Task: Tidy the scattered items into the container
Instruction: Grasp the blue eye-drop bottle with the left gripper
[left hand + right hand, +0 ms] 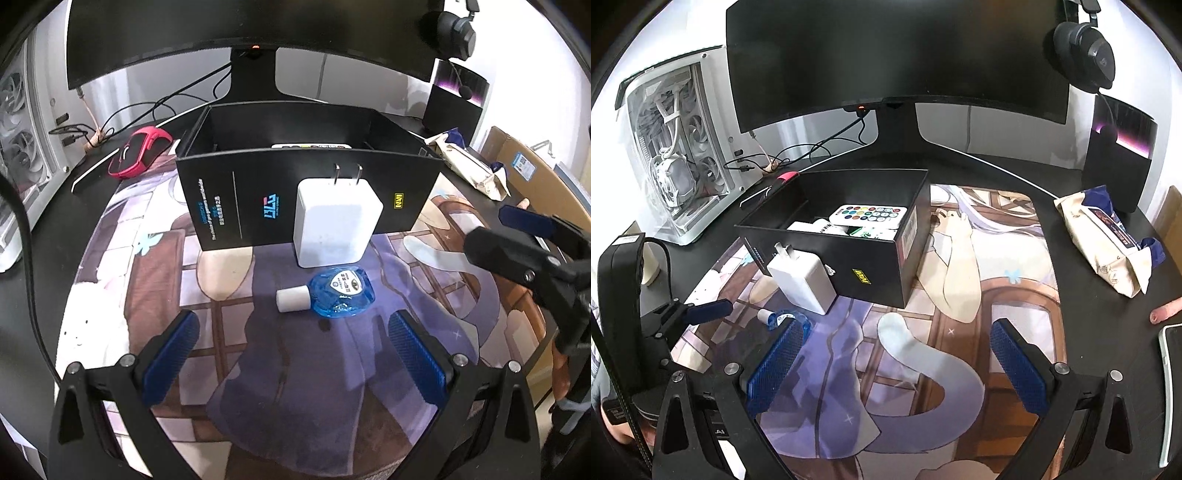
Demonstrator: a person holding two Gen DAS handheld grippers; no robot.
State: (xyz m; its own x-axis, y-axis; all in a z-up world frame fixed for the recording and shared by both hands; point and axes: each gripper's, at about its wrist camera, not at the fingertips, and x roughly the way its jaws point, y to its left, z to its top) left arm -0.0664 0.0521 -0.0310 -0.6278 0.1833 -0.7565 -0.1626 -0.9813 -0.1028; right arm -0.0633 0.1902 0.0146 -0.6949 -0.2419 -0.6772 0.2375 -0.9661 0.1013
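Presently, partway through. Black box (849,254) on desk mat (960,295): remote (868,214) plus several small packets already inside. Outstanding: white charger (334,221) leaning against box front wall; blue bottle (332,291) lying on mat just before charger. Left gripper (291,354) spread wide, empty, aimed at bottle. Right gripper (897,362) spread wide, empty, hovering over bare mat.

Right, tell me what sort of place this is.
Most likely a home computer desk, perhaps a gaming setup. A curved monitor stands at the back, a white PC case with fans sits beside it, a headset hangs at the monitor's corner, and a large printed desk mat covers the desktop.
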